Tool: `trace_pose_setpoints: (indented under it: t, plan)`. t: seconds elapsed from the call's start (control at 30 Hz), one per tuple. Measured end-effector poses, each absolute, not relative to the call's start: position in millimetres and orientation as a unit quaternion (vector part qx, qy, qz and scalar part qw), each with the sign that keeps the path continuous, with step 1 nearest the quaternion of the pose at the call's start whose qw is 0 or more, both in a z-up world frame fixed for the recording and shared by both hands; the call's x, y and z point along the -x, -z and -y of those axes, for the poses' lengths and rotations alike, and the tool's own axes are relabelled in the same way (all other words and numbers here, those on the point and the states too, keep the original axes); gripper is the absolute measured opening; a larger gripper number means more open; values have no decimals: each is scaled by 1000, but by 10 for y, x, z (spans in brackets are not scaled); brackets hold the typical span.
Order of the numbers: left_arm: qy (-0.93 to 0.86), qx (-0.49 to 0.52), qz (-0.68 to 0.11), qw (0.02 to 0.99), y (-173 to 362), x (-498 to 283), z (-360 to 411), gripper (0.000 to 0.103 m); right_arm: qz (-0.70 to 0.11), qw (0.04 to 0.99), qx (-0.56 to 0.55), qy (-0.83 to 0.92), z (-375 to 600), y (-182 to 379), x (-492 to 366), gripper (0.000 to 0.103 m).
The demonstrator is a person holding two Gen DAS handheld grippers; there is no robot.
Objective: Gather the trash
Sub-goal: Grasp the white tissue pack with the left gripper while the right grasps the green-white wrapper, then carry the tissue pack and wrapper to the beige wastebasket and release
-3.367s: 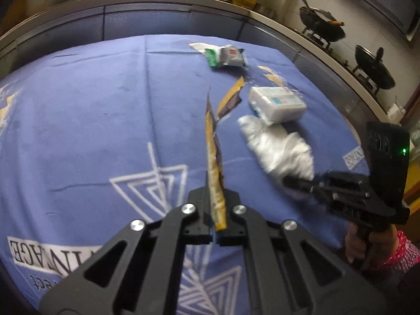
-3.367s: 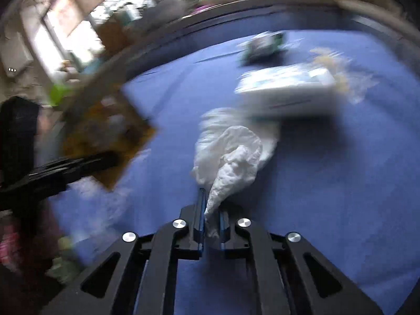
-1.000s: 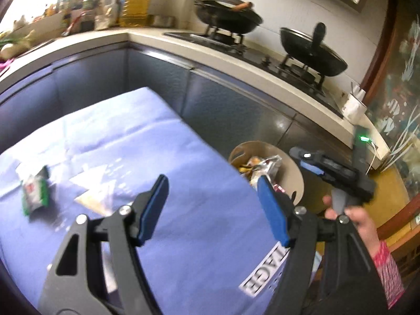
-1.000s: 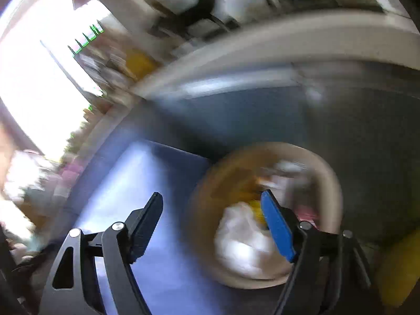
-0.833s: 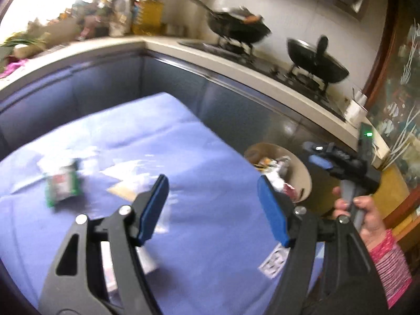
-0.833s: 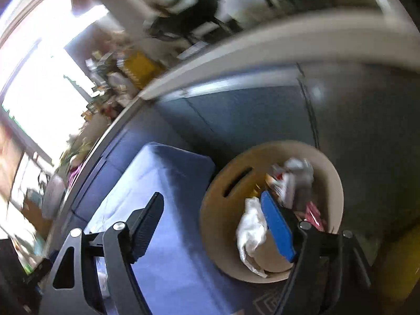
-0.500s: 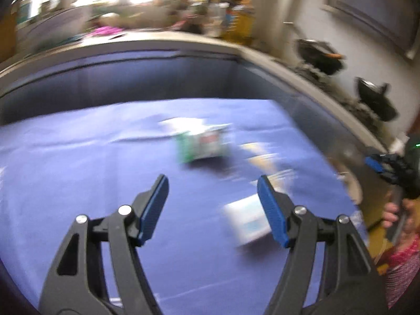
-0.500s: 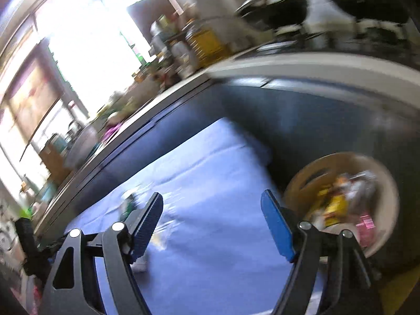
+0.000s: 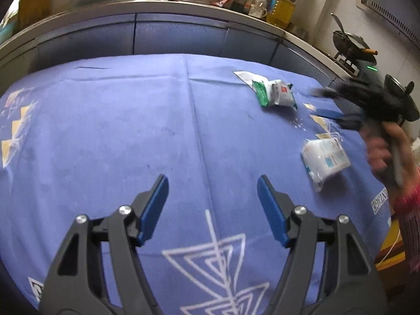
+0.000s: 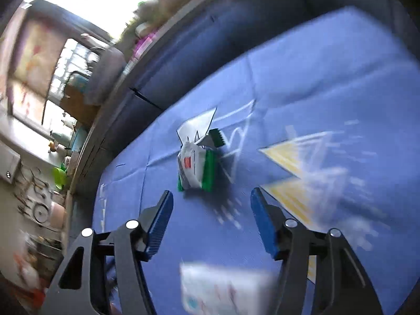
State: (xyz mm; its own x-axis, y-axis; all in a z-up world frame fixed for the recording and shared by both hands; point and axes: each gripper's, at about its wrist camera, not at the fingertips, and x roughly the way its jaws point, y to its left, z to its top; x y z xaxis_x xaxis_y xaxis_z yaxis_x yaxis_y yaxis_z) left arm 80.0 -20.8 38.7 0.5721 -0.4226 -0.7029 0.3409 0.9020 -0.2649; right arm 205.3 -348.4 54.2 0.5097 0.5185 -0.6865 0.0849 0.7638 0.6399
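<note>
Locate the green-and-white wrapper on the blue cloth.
Left wrist view: the green-and-white wrapper lies far right on the blue cloth, beyond the white tissue pack. Right wrist view: just ahead of the open right tongs.

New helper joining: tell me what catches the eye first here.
The blue tablecloth fills both views. On it lie a green-and-white wrapper far right and a white tissue pack nearer. Both the left gripper and the right gripper are open and empty.

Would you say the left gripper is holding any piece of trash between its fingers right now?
No, the left gripper stands open over bare blue tablecloth with nothing between its fingers.
</note>
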Motion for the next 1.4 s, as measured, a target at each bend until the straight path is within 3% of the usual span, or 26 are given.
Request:
trace_pose_setpoints:
  t: [0.07, 0.1, 0.13, 0.17, 0.2, 0.27, 0.6, 0.93, 1.0, 1.03, 1.13, 1.4]
  plan:
    - [227, 48, -405, 885, -419, -749, 239, 67, -500, 789, -329, -141, 3381, -437, -2290, 58]
    - [232, 45, -403, 884, -434, -740, 279, 67, -509, 788, -318, -137, 3308, -405, -2387, 51]
    - [241, 38, -401, 883, -453, -732, 345, 67, -510, 790, -311, -139, 3254, -401, -2442, 42]
    - [252, 26, -397, 882, -477, -726, 435, 67, -515, 788, -306, -147, 3214, -394, -2481, 12]
    - [259, 15, -393, 882, -504, -734, 517, 68, -517, 786, -303, -151, 3170, -410, -2490, 10]
    - [279, -20, -367, 887, -575, -721, 773, 82, -498, 802, -295, -152, 3167, -507, -2391, 6]
    - [421, -187, -250, 851, -517, -756, 1943, 93, -388, 868, -291, -103, 3931, -902, -814, 5]
    - [482, -254, -294, 786, -290, -1010, 2332, 93, -326, 854, -401, -53, 4482, -592, 367, 5]
    - [485, -264, -292, 781, -244, -977, 2334, 83, -324, 850, -412, -51, 4504, -562, 396, 5]
    - [488, -266, -299, 776, -220, -975, 2349, 70, -323, 850, -414, -49, 4560, -545, 437, 5]
    - [484, -249, -302, 783, -274, -960, 2345, 62, -310, 849, -427, -38, 4718, -537, 519, 5]
    - [533, -174, -274, 781, -919, -739, 2868, 62, -236, 867, -438, 22, 5339, -690, 1070, 5]
